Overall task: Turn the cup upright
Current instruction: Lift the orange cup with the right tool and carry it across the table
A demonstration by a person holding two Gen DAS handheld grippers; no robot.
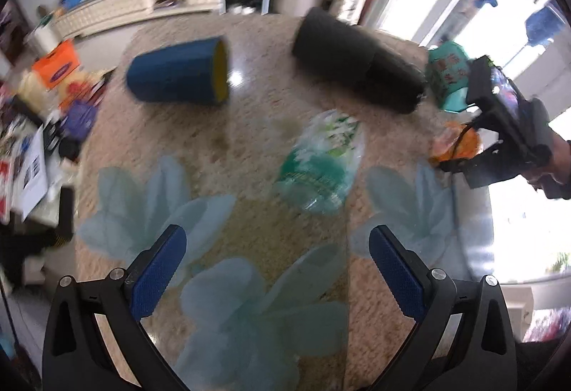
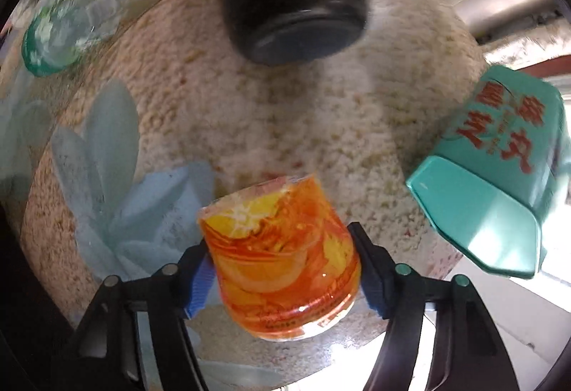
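An orange-patterned clear cup (image 2: 282, 255) stands between the blue pads of my right gripper (image 2: 283, 269), which is shut on it just above the table. The same cup (image 1: 455, 141) shows in the left wrist view beside the right gripper body (image 1: 506, 119). My left gripper (image 1: 276, 269) is open and empty over the table's near side. A green-patterned clear cup (image 1: 321, 162) lies on its side ahead of it; it also shows in the right wrist view (image 2: 60, 34).
A blue cup with yellow inside (image 1: 178, 71) and a black flask (image 1: 357, 60) lie on their sides on the flowered glass table (image 1: 249, 284). A teal square cup (image 2: 496, 169) lies at the right edge. Cluttered shelves stand beyond the table.
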